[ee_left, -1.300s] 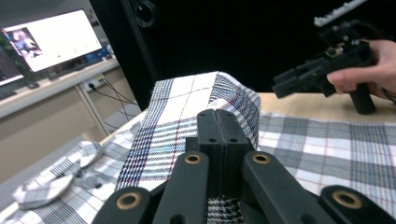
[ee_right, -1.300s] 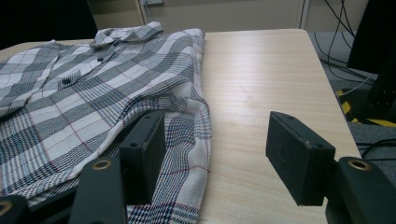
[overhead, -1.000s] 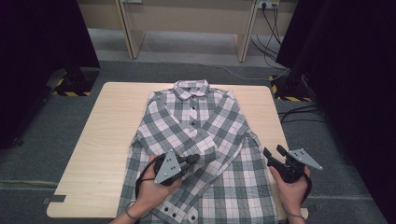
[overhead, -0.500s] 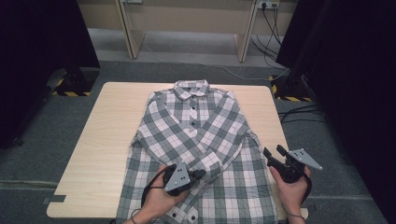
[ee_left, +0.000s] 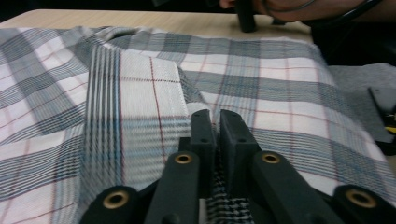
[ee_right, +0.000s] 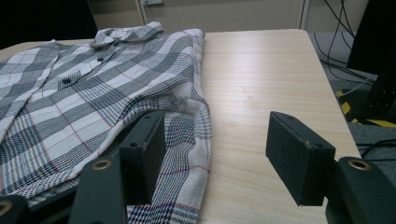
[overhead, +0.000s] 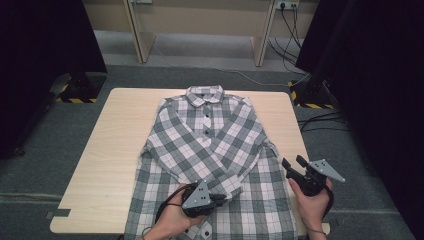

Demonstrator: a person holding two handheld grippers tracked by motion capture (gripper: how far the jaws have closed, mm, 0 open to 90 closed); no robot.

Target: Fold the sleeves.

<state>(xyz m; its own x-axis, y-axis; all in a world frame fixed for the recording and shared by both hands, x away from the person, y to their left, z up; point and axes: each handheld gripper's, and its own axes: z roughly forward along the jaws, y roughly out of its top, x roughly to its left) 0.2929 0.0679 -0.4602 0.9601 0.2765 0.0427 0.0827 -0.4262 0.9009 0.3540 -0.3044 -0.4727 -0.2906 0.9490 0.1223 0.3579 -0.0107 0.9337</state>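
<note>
Shirt (overhead: 210, 150) lies flat on the desk (overhead: 110, 150); my left claw (ee_left: 214, 122), just easing apart, still nips its cuff (ee_left: 140, 93) lower centre, right claw (ee_right: 215, 154) wide.

Pale wooden table (overhead: 110, 150), rectangular, with a small notch cut in the near left corner. On it, one checked shirt (overhead: 210, 145) in grey, white and dark blue, laid flat with buttons up, collar toward the far edge, hem hanging over the near edge. Sleeves folded across the front. Bare wood to the left and right of the shirt (ee_right: 261, 93).
</note>
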